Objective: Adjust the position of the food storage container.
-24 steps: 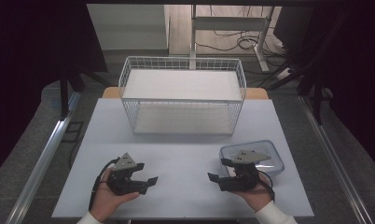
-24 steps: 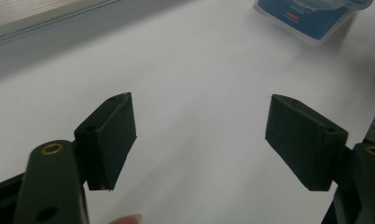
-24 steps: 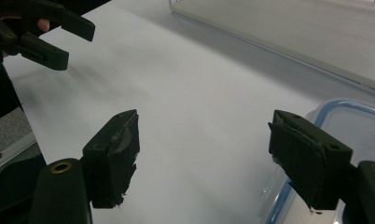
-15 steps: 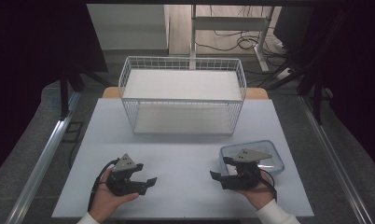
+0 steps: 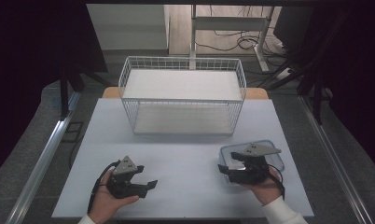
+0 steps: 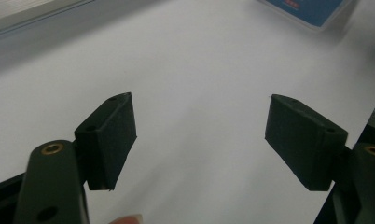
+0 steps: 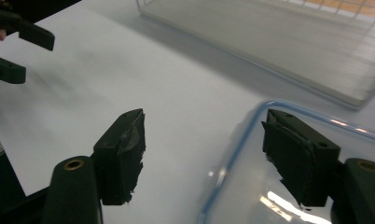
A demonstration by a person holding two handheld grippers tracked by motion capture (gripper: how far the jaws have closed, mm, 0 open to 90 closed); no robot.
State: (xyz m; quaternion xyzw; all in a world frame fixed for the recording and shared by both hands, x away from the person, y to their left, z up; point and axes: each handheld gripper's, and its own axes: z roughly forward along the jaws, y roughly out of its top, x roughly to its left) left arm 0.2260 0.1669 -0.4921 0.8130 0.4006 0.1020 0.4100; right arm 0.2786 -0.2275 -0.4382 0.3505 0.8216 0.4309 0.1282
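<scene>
Fingers of right gripper (image 7: pixel 202 156) spread, straddling near-left rim of clear lidded container (image 5: pixel 274 151): one pad (image 7: pixel 122 156) outside rim over bare table (image 5: pixel 185 161), other pad (image 7: pixel 300 156) over lid; nothing pinched yet. R hand thus nearer by far. Left gripper (image 5: pixel 146 184) well left of container, jaws apart on nothing, pointing toward it. Container's long axis runs roughly across table. Beyond container: wire basket (image 5: pixel 183 95), empty, near far edge. Likely next: close on rim.

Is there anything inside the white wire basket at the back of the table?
No. In the high view the wire basket shows just its bare white floor through the mesh, and the clear container sits on the table in front of it.
</scene>
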